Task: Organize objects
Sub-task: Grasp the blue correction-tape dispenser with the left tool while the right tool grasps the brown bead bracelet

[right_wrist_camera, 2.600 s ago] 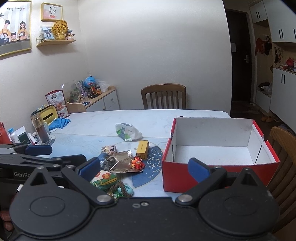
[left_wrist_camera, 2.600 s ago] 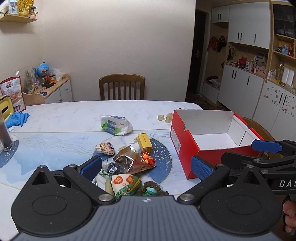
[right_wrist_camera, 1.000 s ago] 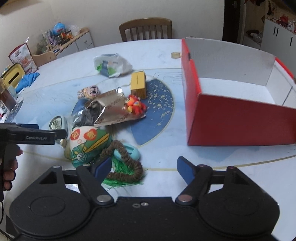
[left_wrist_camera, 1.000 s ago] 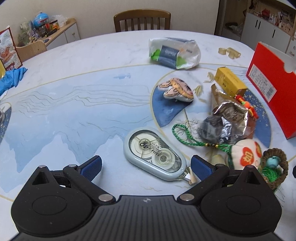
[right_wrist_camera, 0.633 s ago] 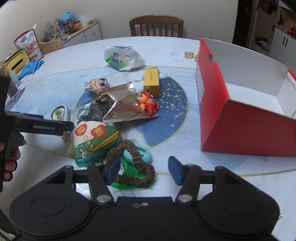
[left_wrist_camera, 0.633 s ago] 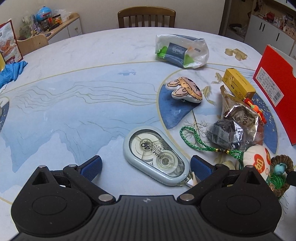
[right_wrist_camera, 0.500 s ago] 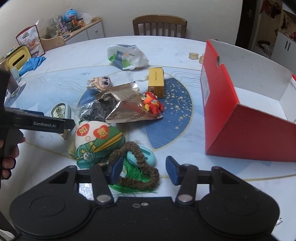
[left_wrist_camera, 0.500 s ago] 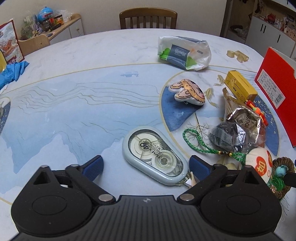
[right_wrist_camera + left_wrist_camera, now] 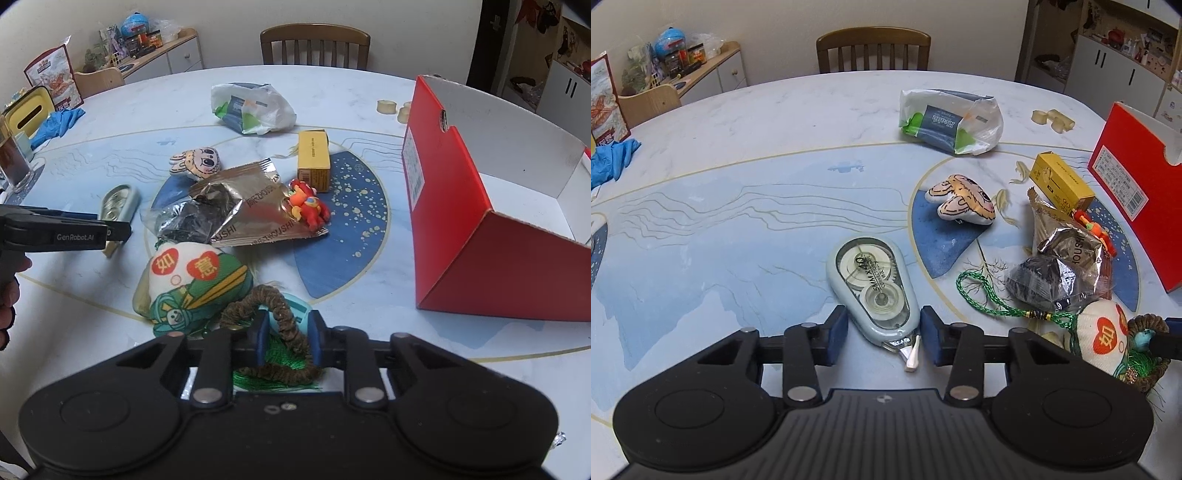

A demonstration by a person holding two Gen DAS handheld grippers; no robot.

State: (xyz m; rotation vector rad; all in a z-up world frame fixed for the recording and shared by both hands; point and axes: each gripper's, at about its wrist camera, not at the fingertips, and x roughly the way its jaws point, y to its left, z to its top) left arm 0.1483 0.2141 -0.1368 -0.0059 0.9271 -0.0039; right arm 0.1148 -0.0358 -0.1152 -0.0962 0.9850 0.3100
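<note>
Left gripper (image 9: 884, 341): its blue pads have narrowed markedly since half a second ago and now flank the narrow end of the pale grey-blue teardrop correction-tape dispenser (image 9: 873, 286). A slim gap shows on each side, so contact cannot be confirmed. The dispenser lies flat on the blue-and-white marble-pattern table (image 9: 720, 229), white tip toward the camera, in the same spot as before.

Right gripper (image 9: 286, 339): the jaws have drawn much closer than half a second ago and now bracket the brown twisted-fibre basket handle (image 9: 286, 325), with the small turquoise object (image 9: 295, 308) just behind it and green tassel fringe (image 9: 273, 373) below. The pads appear to press the handle, though a firm hold is not certain.

Other items are unmoved: green-and-white stuffed pouch with red characters (image 9: 192, 286) beside the basket, crumpled silver foil snack wrapper (image 9: 251, 210), red toy figure (image 9: 308, 206), yellow carton (image 9: 313, 158), cartoon plush (image 9: 195, 162), clear plastic bag (image 9: 251, 107). The open red cardboard box (image 9: 476, 236) stands well apart to the right.
</note>
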